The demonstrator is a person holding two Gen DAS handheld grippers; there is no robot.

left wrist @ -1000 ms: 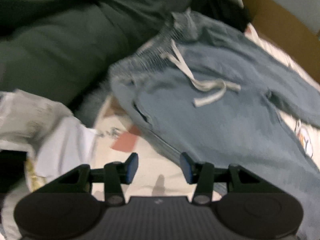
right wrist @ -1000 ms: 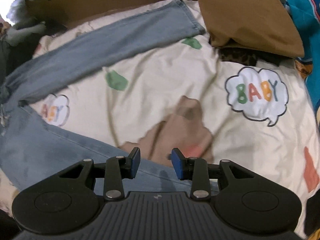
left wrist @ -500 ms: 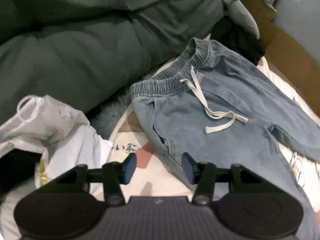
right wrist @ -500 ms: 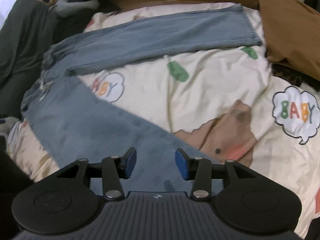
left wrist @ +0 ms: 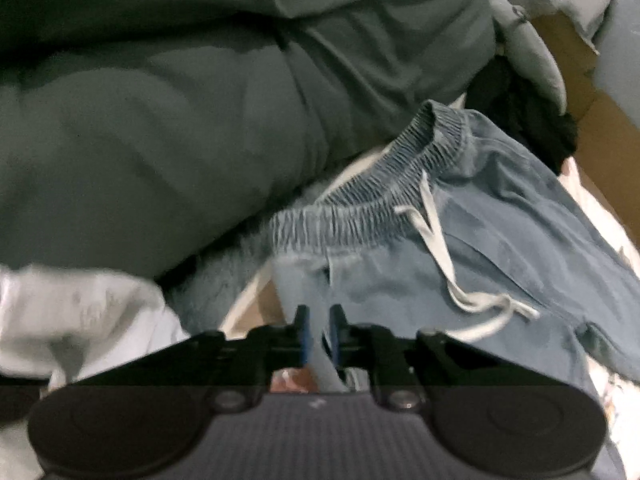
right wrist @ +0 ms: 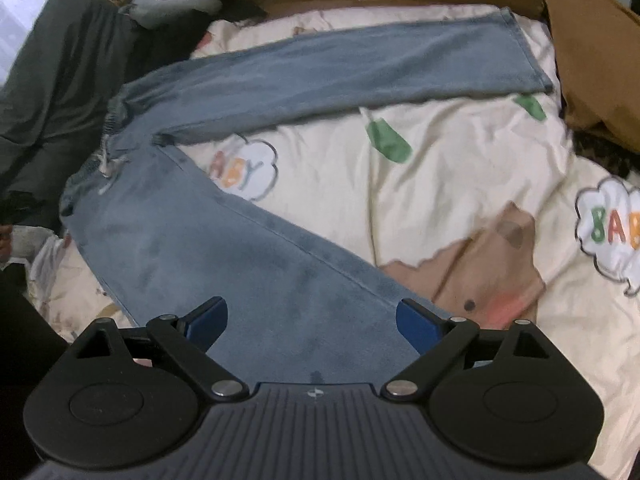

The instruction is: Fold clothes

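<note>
Left gripper (left wrist: 319,334) has just closed, pinching the side edge of the jeans (left wrist: 500,264) below the elastic waistband (left wrist: 360,216). Right gripper (right wrist: 312,320) has just been opening; jaws spread wide over a jeans leg, nothing gripped. Jeans: soft faded denim, white drawstring (left wrist: 440,248), flat on a cream quilt (right wrist: 460,184) with "BABY" cloud prints, legs splayed in a V. Dark green bedding (left wrist: 160,120) beside the waistband, brown pillow (right wrist: 592,52) at the far corner.
</note>
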